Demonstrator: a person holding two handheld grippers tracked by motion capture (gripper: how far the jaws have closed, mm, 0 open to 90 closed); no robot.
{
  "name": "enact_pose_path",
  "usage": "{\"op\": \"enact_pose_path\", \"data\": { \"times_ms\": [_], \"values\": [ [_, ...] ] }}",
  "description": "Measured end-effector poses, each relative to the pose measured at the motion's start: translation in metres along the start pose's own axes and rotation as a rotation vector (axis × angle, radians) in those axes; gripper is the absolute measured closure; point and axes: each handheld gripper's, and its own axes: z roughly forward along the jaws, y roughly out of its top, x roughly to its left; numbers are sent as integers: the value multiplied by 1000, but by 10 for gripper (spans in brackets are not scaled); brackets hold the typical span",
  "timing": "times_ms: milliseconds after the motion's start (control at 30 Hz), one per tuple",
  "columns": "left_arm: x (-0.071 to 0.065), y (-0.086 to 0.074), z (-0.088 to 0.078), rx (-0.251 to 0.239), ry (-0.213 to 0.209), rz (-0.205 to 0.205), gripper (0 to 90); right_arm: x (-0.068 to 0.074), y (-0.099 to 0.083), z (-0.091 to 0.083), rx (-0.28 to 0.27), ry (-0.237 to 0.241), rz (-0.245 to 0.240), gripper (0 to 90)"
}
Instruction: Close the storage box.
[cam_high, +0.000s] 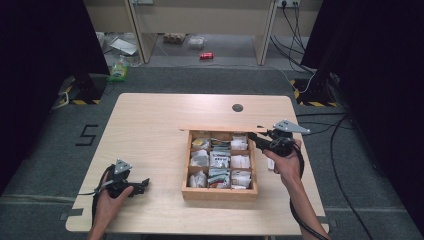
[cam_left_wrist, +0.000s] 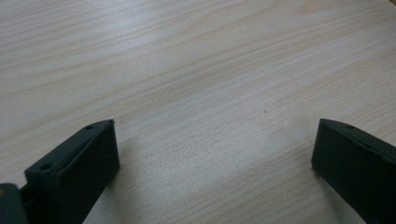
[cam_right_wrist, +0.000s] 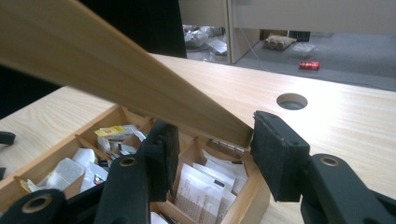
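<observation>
Nearest the person, at the table's (cam_high: 150, 115) front left, left gripper (cam_high: 142, 185) lies low over bare wood, jaws spread wide with nothing between them; the left gripper view has just the woodgrain between the two black pads. Right of it, past mid-table, wooden box (cam_high: 220, 192) sits flat, nine compartments in a three-by-three grid, stuffed with tea bag packets (cam_high: 219, 161), white and some yellow. Box lid (cam_high: 222, 128) is hinged at the far edge and raised, seen edge-on from the high view; its long axis runs left-right across the table, parallel to the back wall of the box, free edge up and tilted toward the person. Right gripper (cam_high: 256, 136) is at the lid's right end, jaws partly open, straddling the lid corner (cam_right_wrist: 233, 128); whether the pads actually press the wood I cannot tell. Farther back, a round cable hole (cam_high: 237, 107) in the tabletop, then floor with a red can (cam_high: 206, 55).
</observation>
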Motion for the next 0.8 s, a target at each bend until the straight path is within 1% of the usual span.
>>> {"op": "enact_pose_path", "data": {
  "times_ms": [167,267,433,633,733,800],
  "values": [
    [0,0,0,0,0,0,0,3,0,-5,-11,7,2,518],
    [0,0,0,0,0,0,0,6,-1,-7,-11,3,2,513],
    [0,0,0,-1,0,-1,0,8,-5,-10,-5,4,10,509],
    [0,0,0,0,0,0,0,10,-10,-13,20,5,7,497],
    [0,0,0,0,0,0,0,10,-11,-15,17,11,19,497],
    [0,0,0,0,0,0,1,10,-12,-16,24,14,22,496]
  ]
}}
